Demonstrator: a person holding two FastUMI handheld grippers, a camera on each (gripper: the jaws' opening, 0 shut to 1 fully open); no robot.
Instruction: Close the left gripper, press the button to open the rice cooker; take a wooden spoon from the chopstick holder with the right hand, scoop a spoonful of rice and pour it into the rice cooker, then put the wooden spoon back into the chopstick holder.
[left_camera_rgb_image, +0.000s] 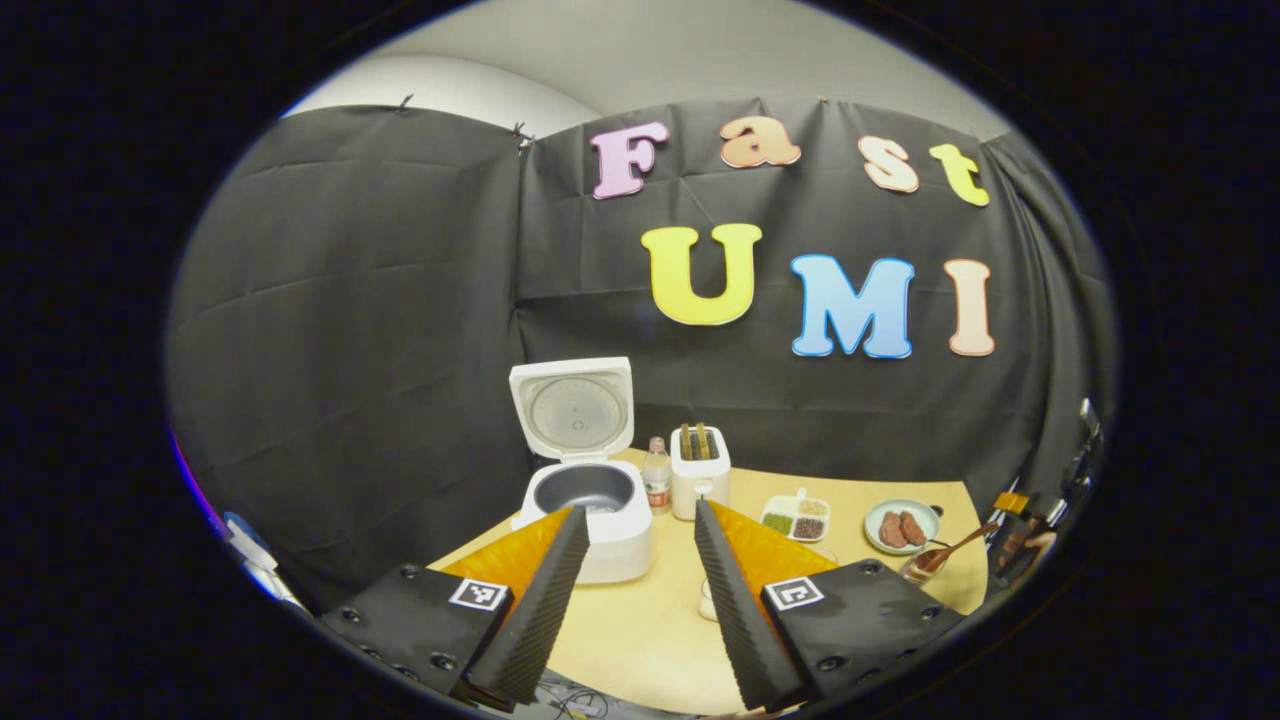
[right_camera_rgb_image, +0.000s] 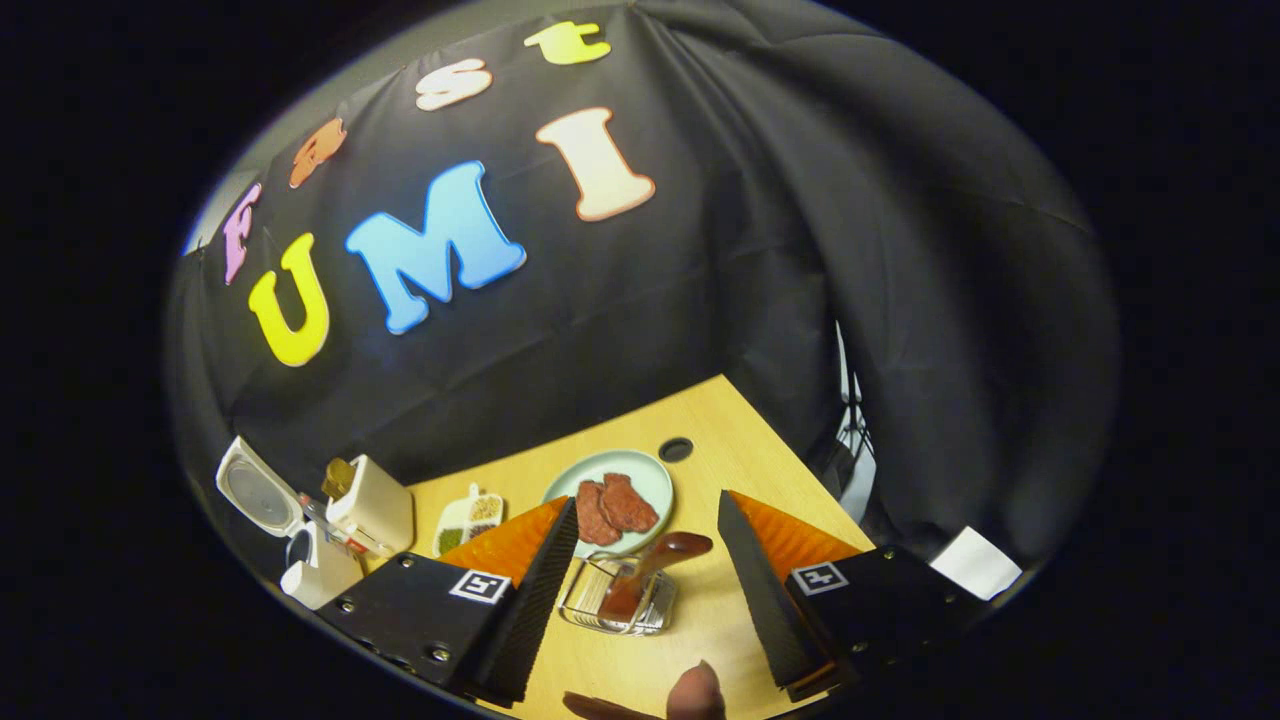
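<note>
In the left gripper view, the left gripper (left_camera_rgb_image: 640, 590) hangs above the near edge of the wooden table (left_camera_rgb_image: 650, 640) with its fingers spread wide and nothing between them. Beyond its left finger stands the rice cooker (left_camera_rgb_image: 588, 500), its lid up and the dark inner pot showing. Just right of the cooker are a small bottle (left_camera_rgb_image: 656, 475) and a white toaster (left_camera_rgb_image: 699, 472). Farther right lie a divided dish of grains (left_camera_rgb_image: 796, 517) and a plate with pieces of meat (left_camera_rgb_image: 901, 525). Near the table's right edge, the wooden spoon (left_camera_rgb_image: 950, 550) leans in the clear holder (left_camera_rgb_image: 920, 567).

In the right gripper view, the right gripper (right_camera_rgb_image: 650, 600) is also wide open and empty, hovering over the wire-framed chopstick holder (right_camera_rgb_image: 618, 598). The wooden spoon (right_camera_rgb_image: 655, 570) sits tilted in that holder, between the two fingers but touched by neither. The plate of meat (right_camera_rgb_image: 612, 500) lies just behind the holder, and the grain dish (right_camera_rgb_image: 468, 520), toaster (right_camera_rgb_image: 375, 508) and open rice cooker (right_camera_rgb_image: 270, 510) sit off to the left. A fingertip (right_camera_rgb_image: 695, 692) shows at the bottom edge.
</note>
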